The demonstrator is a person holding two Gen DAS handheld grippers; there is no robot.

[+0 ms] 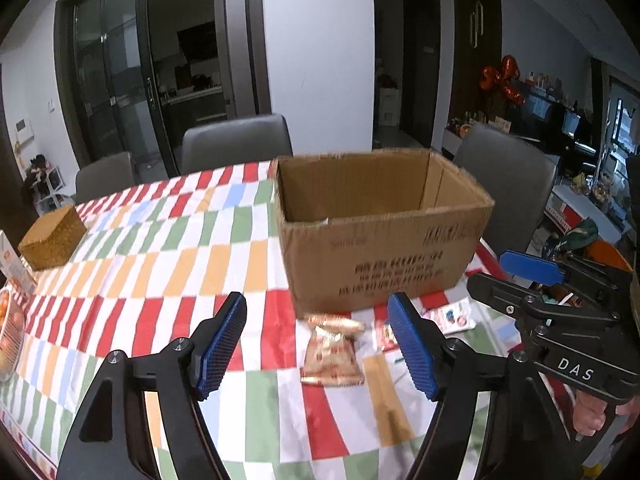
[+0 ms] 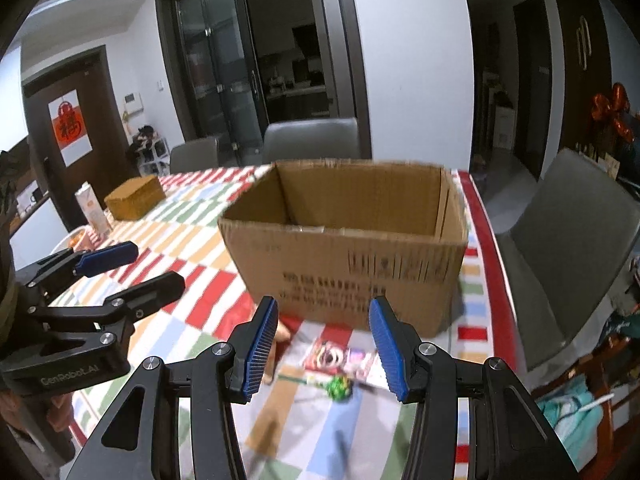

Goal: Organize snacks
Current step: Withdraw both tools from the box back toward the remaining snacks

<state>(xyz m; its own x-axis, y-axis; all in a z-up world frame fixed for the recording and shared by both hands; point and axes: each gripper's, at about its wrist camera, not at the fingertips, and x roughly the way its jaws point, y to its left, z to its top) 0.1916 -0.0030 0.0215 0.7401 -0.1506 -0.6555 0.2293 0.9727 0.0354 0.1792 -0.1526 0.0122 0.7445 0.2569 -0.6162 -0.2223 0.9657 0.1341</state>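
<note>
Gold snack packets (image 1: 332, 350) on the striped tablecloth (image 1: 160, 240), just in front of the open cardboard box (image 1: 380, 240); left gripper (image 1: 320, 350) above them, jaws spread, touching nothing; pink packet (image 2: 340, 360) and green sweet (image 2: 340, 387) also before the box; right gripper (image 2: 324, 350) jaws apart, empty

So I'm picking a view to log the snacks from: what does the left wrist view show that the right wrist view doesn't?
Left only: a gold-brown snack packet lying clear between its claw's fingers, and a fruit bowl.
Right only: a green candy and a door with a red poster.
Both: the open cardboard box, the striped tablecloth, a wicker basket, a pink packet, grey chairs.
</note>
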